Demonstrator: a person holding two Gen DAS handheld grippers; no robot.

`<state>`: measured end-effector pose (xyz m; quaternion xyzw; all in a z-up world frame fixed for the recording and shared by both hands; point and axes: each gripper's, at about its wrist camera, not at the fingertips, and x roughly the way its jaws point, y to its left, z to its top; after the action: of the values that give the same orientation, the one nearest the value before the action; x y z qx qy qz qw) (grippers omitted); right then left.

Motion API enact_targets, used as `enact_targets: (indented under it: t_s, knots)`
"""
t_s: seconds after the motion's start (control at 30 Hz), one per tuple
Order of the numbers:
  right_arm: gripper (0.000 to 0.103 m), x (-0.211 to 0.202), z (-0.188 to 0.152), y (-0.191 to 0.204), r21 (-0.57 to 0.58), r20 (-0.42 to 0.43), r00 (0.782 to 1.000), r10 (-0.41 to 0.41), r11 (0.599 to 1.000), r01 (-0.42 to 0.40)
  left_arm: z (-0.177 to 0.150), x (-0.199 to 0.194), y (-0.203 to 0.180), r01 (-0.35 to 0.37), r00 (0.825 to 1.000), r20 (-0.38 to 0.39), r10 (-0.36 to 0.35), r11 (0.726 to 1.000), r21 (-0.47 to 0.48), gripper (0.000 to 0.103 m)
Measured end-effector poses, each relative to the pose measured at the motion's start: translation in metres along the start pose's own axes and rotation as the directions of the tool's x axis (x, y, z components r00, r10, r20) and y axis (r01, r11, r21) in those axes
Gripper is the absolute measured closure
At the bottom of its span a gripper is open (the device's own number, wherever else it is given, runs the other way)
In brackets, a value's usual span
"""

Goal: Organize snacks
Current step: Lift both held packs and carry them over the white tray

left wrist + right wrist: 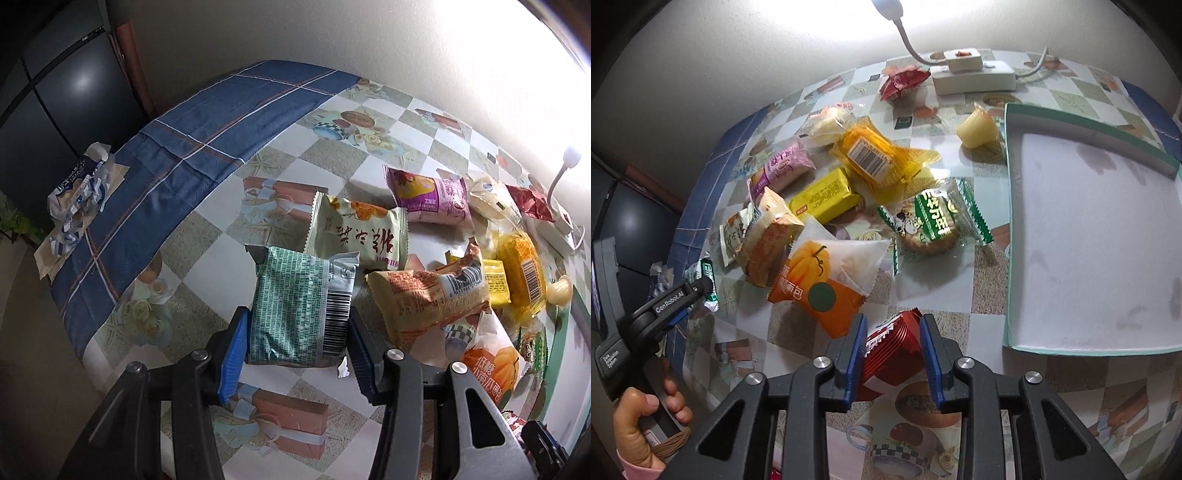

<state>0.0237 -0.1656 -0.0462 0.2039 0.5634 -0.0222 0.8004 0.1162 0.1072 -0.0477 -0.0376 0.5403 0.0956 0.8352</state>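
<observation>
- Your left tongs (295, 334) were clenched on the green-and-silver snack packet (301, 314), one blue pad on each side edge, so the packet hung lengthwise between them above the table (207, 236).
- Your right tongs (893, 354) were clamped on the small red snack packet (892, 341), gripped across its narrow width; that probably kept the slippery foil from sliding out.
- Both tongs pointed steeply down, which suits picking from a flat surface.
- Just beyond the right tongs lay the orange pumpkin-print bag (827, 284), and past it the round biscuit in a green wrapper (932, 225), the yellow bar (825, 195) and the pink packet (783, 166), all heaped loosely and overlapping.
- The shallow box with a green rim (1010, 258) sat empty to the right of the pile, near enough to be the likely place for both held packets.
- A pudding cup (977, 129) stood just beside the box's far corner, and a white power strip (973, 75) lay beyond by the wall.
</observation>
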Motion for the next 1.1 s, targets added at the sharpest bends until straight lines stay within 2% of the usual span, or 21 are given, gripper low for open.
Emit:
enact_targets:
  t_s: [0.2, 0.3, 0.33, 0.4, 0.43, 0.57, 0.77, 0.83, 0.87, 1.1]
  knots:
    - [0.070, 0.025, -0.007, -0.006, 0.003, -0.100, 0.995, 0.005, 1.000, -0.004, -0.002, 0.002, -0.002, 0.002, 1.000, -0.013, -0.002, 1.000, -0.006, 0.051]
    - [0.069, 0.027, -0.010, -0.005, 0.004, -0.112, 0.994, 0.008, 1.000, -0.008, -0.003, 0.007, -0.003, -0.007, 1.000, -0.030, 0.007, 1.000, 0.001, 0.051]
    - [0.066, 0.027, -0.010, -0.003, -0.006, -0.116, 0.993, 0.006, 1.000, -0.007, -0.004, 0.009, -0.003, -0.007, 0.999, -0.040, 0.007, 1.000, 0.001, 0.051]
    - [0.045, 0.029, -0.012, 0.001, -0.022, -0.124, 0.992, 0.004, 1.000, -0.007, -0.005, 0.013, -0.002, -0.006, 0.998, -0.063, 0.005, 1.000, -0.004, 0.051]
    - [0.043, 0.030, -0.013, 0.003, -0.029, -0.125, 0.992, 0.000, 1.000, -0.004, -0.006, 0.015, -0.001, -0.003, 0.997, -0.074, 0.003, 1.000, -0.009, 0.051]
    - [0.043, 0.032, -0.018, 0.019, -0.116, -0.127, 0.991, -0.052, 0.993, 0.037, -0.007, 0.018, 0.002, 0.007, 0.996, -0.090, -0.009, 1.000, -0.022, 0.051]
    - [0.046, 0.052, -0.030, 0.034, -0.230, -0.149, 0.971, -0.186, 0.962, 0.149, -0.008, 0.019, 0.002, 0.017, 0.995, -0.095, -0.019, 1.000, -0.024, 0.051]
    - [0.052, 0.052, -0.031, 0.034, -0.236, -0.142, 0.970, -0.195, 0.959, 0.158, -0.008, 0.018, 0.002, 0.018, 0.995, -0.094, -0.020, 1.000, -0.024, 0.051]
    - [0.058, 0.051, -0.031, 0.035, -0.240, -0.138, 0.972, -0.193, 0.958, 0.156, -0.008, 0.018, 0.002, 0.018, 0.995, -0.094, -0.020, 1.000, -0.024, 0.051]
    - [0.059, 0.038, -0.021, 0.024, -0.184, -0.115, 0.984, -0.137, 0.976, 0.115, -0.006, 0.015, 0.003, 0.014, 0.997, -0.078, -0.017, 0.999, -0.031, 0.051]
